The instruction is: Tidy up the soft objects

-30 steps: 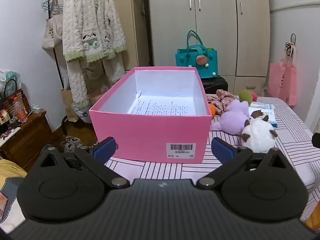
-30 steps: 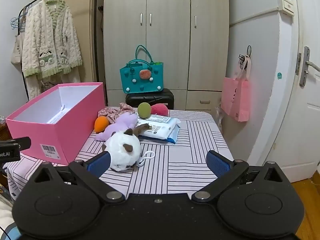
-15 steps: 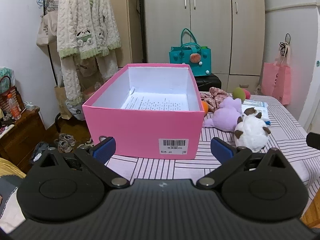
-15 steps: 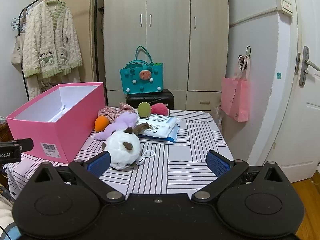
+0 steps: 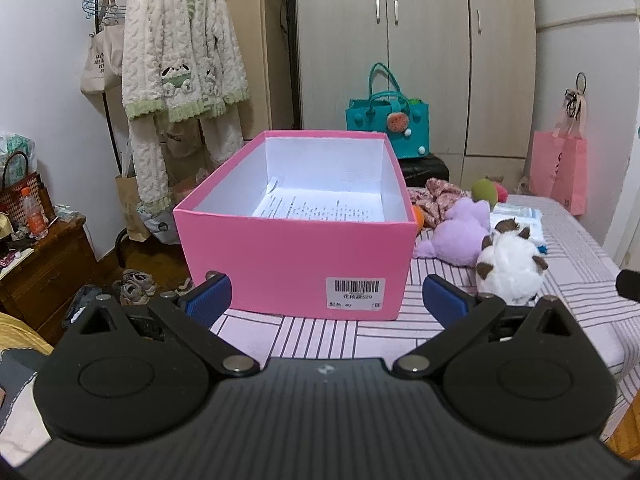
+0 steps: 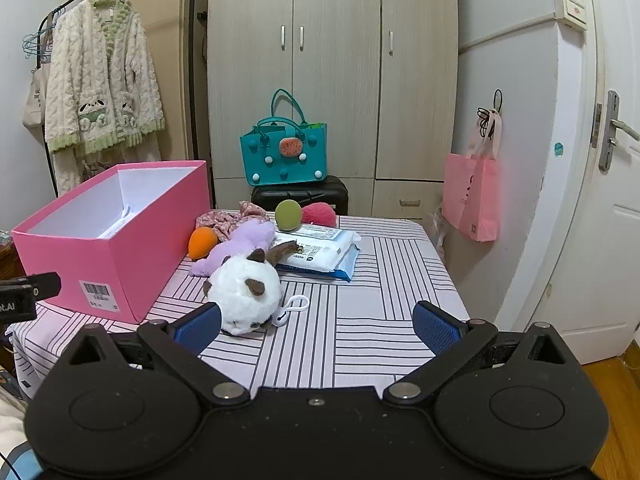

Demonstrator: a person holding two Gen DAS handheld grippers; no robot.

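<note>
An open pink box (image 5: 296, 258) (image 6: 120, 248) with a printed sheet inside stands on the striped table. Right of it lie a white plush cat (image 5: 508, 268) (image 6: 244, 292), a purple plush (image 5: 460, 232) (image 6: 240, 242), an orange ball (image 6: 203, 242), a green ball (image 6: 288, 216), a red plush ball (image 6: 318, 214) and a floral cloth (image 6: 228, 220). My left gripper (image 5: 326, 300) is open in front of the box, holding nothing. My right gripper (image 6: 316, 326) is open near the table's front edge, its left finger just before the white cat.
Wipe packs (image 6: 320, 248) lie behind the cat. A teal bag (image 6: 284, 156) sits on a black case by the wardrobe. A pink bag (image 6: 474, 196) hangs at right, beside a door. Clothes rack (image 5: 180, 80) and a wooden cabinet (image 5: 44, 268) stand left of the table.
The left gripper has drawn back and shifted left a little, so the box looks smaller and farther right. The right gripper barely moved. Both stay open.
</note>
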